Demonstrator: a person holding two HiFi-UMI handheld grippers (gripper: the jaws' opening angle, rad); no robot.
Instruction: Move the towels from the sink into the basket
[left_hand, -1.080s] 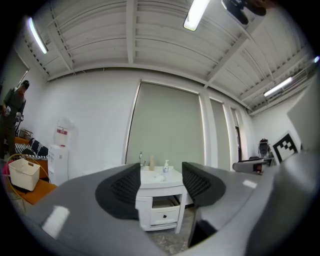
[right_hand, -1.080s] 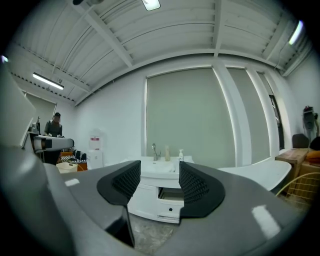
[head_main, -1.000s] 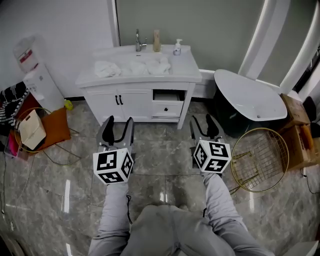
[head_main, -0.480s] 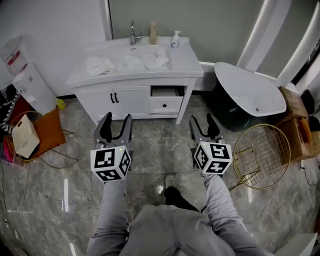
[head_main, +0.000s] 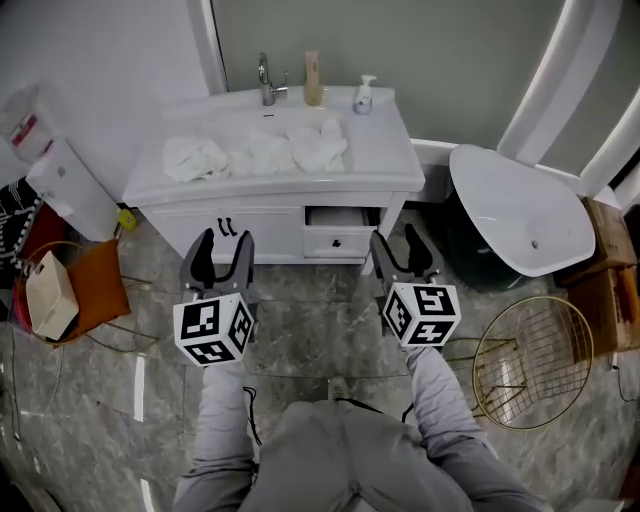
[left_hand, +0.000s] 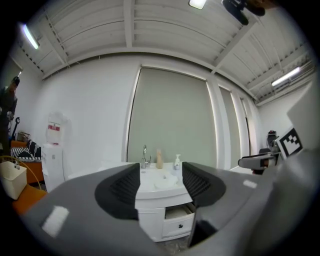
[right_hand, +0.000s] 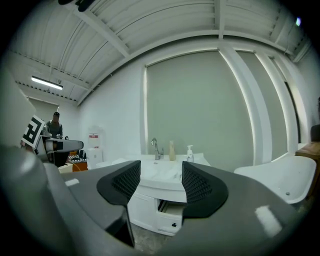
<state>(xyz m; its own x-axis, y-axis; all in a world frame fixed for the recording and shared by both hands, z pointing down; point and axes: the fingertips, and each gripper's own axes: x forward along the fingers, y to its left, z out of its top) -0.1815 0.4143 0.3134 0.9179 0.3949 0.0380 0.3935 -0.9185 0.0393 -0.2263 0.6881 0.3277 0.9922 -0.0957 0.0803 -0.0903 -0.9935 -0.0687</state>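
Several white towels (head_main: 265, 152) lie crumpled in and around the sink of the white vanity (head_main: 385, 150); one towel (left_hand: 167, 182) also shows between the jaws in the left gripper view. The gold wire basket (head_main: 532, 360) stands on the floor at the right, with nothing in it. My left gripper (head_main: 221, 250) and right gripper (head_main: 400, 248) are held level in front of the vanity, a short way from its front. Both are open with nothing between the jaws, as the left gripper (left_hand: 160, 187) and right gripper (right_hand: 161, 182) show in their own views.
A faucet (head_main: 265, 80), a tan bottle (head_main: 313, 78) and a soap dispenser (head_main: 365, 95) stand at the sink's back. One vanity drawer (head_main: 335, 217) is partly open. A white bathtub (head_main: 520, 215) lies right, a water dispenser (head_main: 60, 170) and orange bag (head_main: 95, 275) left.
Both grippers have moved forward towards the vanity, which now looks nearer and larger. The basket has slid back to the lower right of the head view. The jaws look unchanged.
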